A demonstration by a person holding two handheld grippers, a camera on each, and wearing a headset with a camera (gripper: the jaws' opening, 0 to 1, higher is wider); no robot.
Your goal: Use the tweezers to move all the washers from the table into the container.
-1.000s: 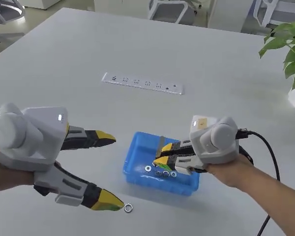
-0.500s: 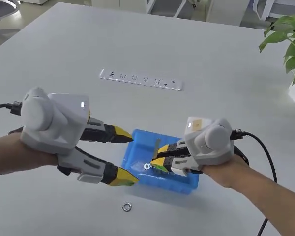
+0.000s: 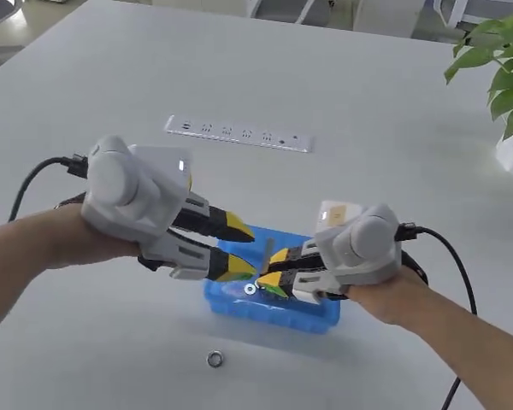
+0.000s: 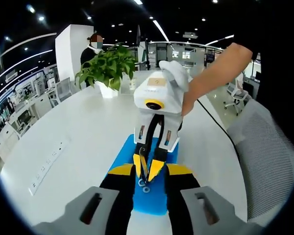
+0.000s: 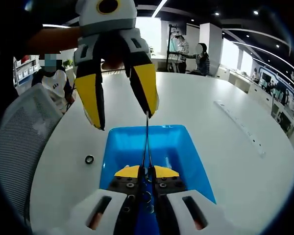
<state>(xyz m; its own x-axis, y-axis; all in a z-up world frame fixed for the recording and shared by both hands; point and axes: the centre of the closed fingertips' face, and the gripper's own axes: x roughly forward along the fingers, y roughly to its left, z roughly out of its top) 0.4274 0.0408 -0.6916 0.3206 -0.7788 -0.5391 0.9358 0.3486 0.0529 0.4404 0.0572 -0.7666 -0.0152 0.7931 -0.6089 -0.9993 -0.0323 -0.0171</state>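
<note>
A blue container [image 3: 312, 313] sits on the grey table with a washer [image 3: 250, 289] in it. One more washer [image 3: 214, 359] lies on the table in front of it, also seen as the table washer [image 5: 89, 159]. My right gripper [image 3: 272, 267] is over the container [image 5: 169, 144], shut on the thin metal tweezers [image 5: 147, 139], which point toward the left gripper. My left gripper [image 3: 235, 249] hovers open over the container's left end, facing the right one. The tweezers' tip is close to one of its fingers [image 5: 144, 88]. In the left gripper view my left gripper [image 4: 150, 170] frames the right gripper's tips and a washer [image 4: 145, 188].
A white power strip [image 3: 239, 135] lies farther back on the table. A potted plant [image 3: 496, 68] stands at the right edge. Cables trail from both grippers. A mesh chair [image 5: 24, 142] stands beside the table, and people stand far back in the room.
My left gripper has swung right from above the table washer to the container's left end, and its jaws have narrowed. The right gripper has stayed over the container with the tweezers.
</note>
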